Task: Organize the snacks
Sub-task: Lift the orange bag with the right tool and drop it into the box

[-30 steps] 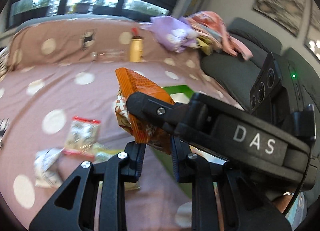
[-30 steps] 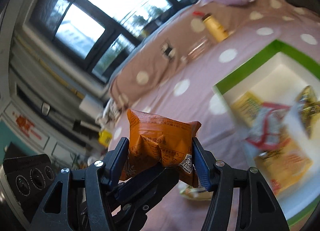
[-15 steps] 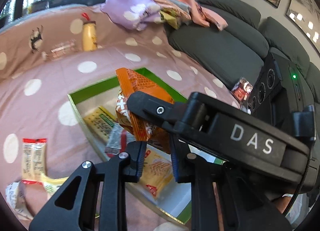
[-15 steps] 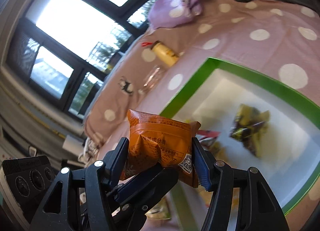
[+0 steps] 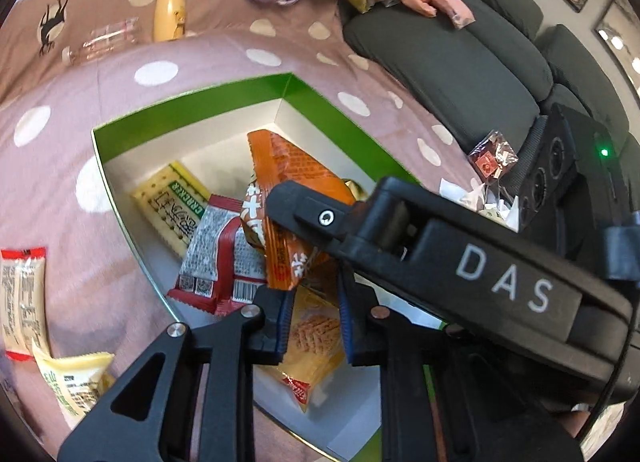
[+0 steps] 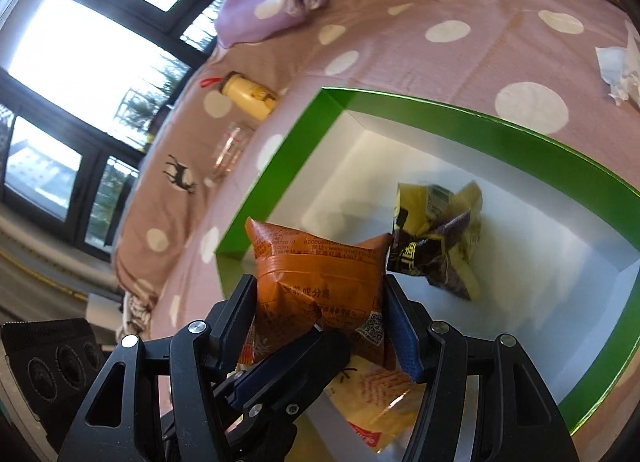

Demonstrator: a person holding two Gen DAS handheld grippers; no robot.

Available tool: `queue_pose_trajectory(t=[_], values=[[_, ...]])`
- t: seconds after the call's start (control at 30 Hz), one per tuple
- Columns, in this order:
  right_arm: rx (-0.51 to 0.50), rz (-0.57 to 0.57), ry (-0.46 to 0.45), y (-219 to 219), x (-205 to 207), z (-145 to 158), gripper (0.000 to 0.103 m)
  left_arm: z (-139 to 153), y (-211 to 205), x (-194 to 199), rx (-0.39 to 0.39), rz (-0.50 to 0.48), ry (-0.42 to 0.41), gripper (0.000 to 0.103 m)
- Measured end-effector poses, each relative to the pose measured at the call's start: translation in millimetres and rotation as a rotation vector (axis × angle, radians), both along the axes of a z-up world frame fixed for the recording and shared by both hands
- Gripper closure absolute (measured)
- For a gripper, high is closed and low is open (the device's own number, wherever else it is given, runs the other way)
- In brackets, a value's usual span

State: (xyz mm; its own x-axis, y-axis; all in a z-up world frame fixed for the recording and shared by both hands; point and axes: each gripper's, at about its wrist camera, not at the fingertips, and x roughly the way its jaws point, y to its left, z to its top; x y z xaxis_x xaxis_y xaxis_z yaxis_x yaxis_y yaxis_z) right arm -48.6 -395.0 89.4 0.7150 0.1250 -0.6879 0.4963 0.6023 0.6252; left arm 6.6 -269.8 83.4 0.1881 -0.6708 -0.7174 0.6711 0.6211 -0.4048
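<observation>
An orange snack pack (image 5: 288, 181) (image 6: 320, 282) hangs over the green-rimmed white box (image 5: 192, 109) (image 6: 440, 113). My right gripper (image 6: 320, 296) is shut on the pack's two sides. Its finger (image 5: 320, 213) crosses the left wrist view. My left gripper (image 5: 314, 302) is narrowly closed, its tips pinching the pack's lower seam. One of its fingers (image 6: 296, 354) shows under the pack. In the box lie a cracker packet (image 5: 172, 201), a red-and-grey packet (image 5: 216, 258), a yellow biscuit packet (image 5: 316, 342) and a crumpled yellow-purple packet (image 6: 436, 238).
Two loose snack packets (image 5: 22, 298) (image 5: 76, 386) lie on the dotted pink cloth left of the box. A yellow bottle (image 5: 170, 13) and a glass (image 5: 108, 35) stand beyond it. A grey sofa (image 5: 460, 57) runs along the right, with a red wrapper (image 5: 494, 157) and tissue (image 5: 472, 193) beside it.
Both grippers, still gripping the orange pack, swung from over the open cloth to over the box and sank toward it. The right gripper rolled. The grips look unchanged.
</observation>
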Motion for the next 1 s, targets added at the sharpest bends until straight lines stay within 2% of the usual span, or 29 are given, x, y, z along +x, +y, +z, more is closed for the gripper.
queue_pose_trajectory(t=[0.1, 0.2, 0.27, 0.33, 0.4, 0.53, 0.67, 0.8, 0.87, 1.0], values=[[-0.030, -0.025, 0.040, -1.0, -1.8, -1.3, 0.039, 4.4, 2.5, -4.7, 0.028, 0.030, -0.041, 0.082], [-0.034, -0.035, 0.045, -1.5, -5.3, 0.2, 0.039, 10.2, 12.2, -6.1, -0.002, 0.046, -0.046, 0.074], [-0.051, -0.041, 0.033, -0.8, -7.5, 4.6, 0.039, 15.0, 20.3, -7.5, -0.013, 0.066, -0.056, 0.066], [-0.069, -0.043, 0.010, 2.4, -10.1, 10.9, 0.036, 23.5, 31.9, -13.8, -0.029, 0.084, -0.092, 0.049], [-0.086, -0.034, -0.020, 6.5, -11.3, 17.2, 0.029, 31.7, 43.5, -18.8, -0.036, 0.103, -0.123, 0.036], [-0.120, -0.005, -0.070, 18.2, -11.1, 29.8, 0.025, 45.3, 69.7, -23.6, -0.055, 0.170, -0.148, 0.022], [-0.161, 0.024, -0.092, 31.8, -8.3, 39.1, 0.016, 54.2, 104.2, -27.3, -0.053, 0.269, -0.186, 0.017], [-0.203, 0.067, -0.106, 48.9, -3.9, 46.7, 0.014, 54.4, 150.5, -34.6, -0.029, 0.419, -0.229, 0.010], [-0.208, 0.099, -0.115, 58.1, -1.1, 49.2, 0.013, 51.3, 170.5, -37.7, -0.028, 0.483, -0.224, 0.010], [-0.206, 0.187, -0.128, 81.0, 8.2, 52.6, 0.012, 35.3, 218.9, -42.9, -0.042, 0.613, -0.160, 0.009]])
